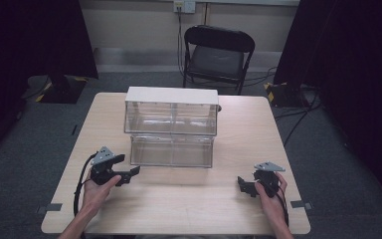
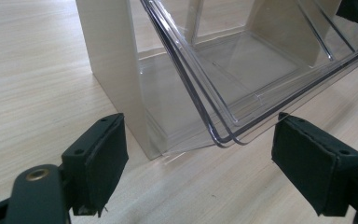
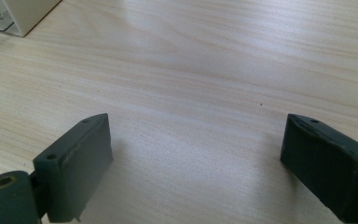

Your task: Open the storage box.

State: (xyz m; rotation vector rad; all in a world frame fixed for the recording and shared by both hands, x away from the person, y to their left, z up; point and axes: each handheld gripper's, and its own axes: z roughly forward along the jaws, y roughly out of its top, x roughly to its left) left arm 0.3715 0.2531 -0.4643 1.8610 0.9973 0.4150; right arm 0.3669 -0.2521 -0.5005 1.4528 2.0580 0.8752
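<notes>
A pale wood-grain tabletop (image 1: 238, 149) stands on grey carpet. Behind its far edge is a black folding chair (image 1: 218, 55), against a light wall with a socket plate and a cable hanging from it. Dark curtains close the room on both sides, and small tape marks lie on the floor by the near corners.

The clear drawer cabinet (image 1: 171, 127) sits toward the middle of the far half of the tabletop, two tiers high with a white top and white side panels. Its lower drawer (image 2: 242, 79) is pulled out toward the near edge.

The left tool (image 1: 129, 175) is held near the near-left part of the tabletop, just before the drawer's corner. Its jaws are released and spread, the corner ahead of the gap and untouched. The right tool (image 1: 243, 185), toward the near-right corner, is likewise released over bare wood, well apart from the cabinet.
</notes>
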